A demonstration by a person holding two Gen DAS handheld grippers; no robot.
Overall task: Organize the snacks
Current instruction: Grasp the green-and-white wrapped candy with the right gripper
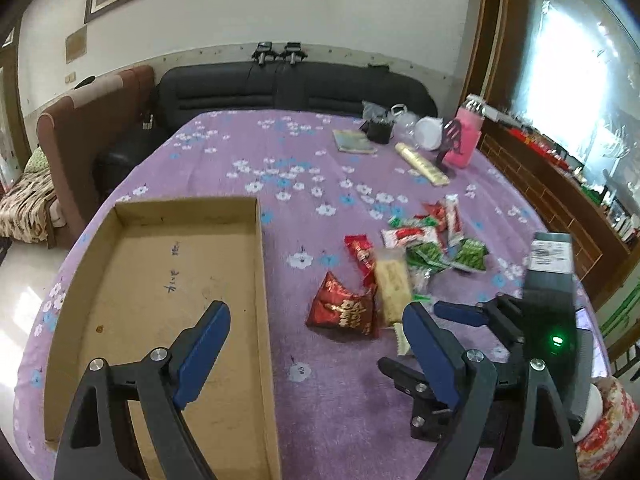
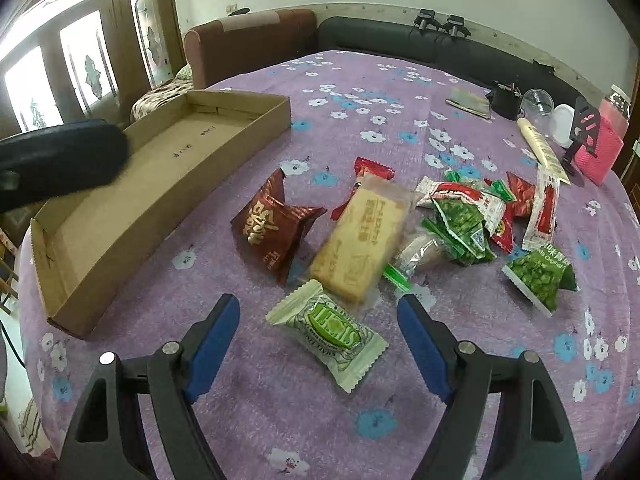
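An empty cardboard tray [image 1: 120,300] [image 2: 80,272] lies on the purple flowered tablecloth. A pile of snack packets lies to its right: a dark red packet [image 1: 344,308] [image 2: 276,228], a long yellow biscuit pack [image 1: 394,284] [image 2: 360,236], green pea packets [image 1: 468,256] [image 2: 538,276] and red-and-white ones [image 1: 408,236] [image 2: 544,208]. A white-and-green candy [image 2: 328,332] lies nearest. My left gripper [image 1: 316,320] is open and empty, over the tray's right wall. My right gripper [image 2: 318,316] [image 1: 456,312] is open and empty, its fingers astride the white-and-green candy.
At the table's far right stand a pink container [image 1: 466,140] [image 2: 600,152], a black cup [image 1: 378,130], clear cups [image 2: 538,106], a booklet [image 1: 352,140] and a long cream package [image 1: 420,162]. Sofas [image 1: 280,88] line the far side. A window is at right.
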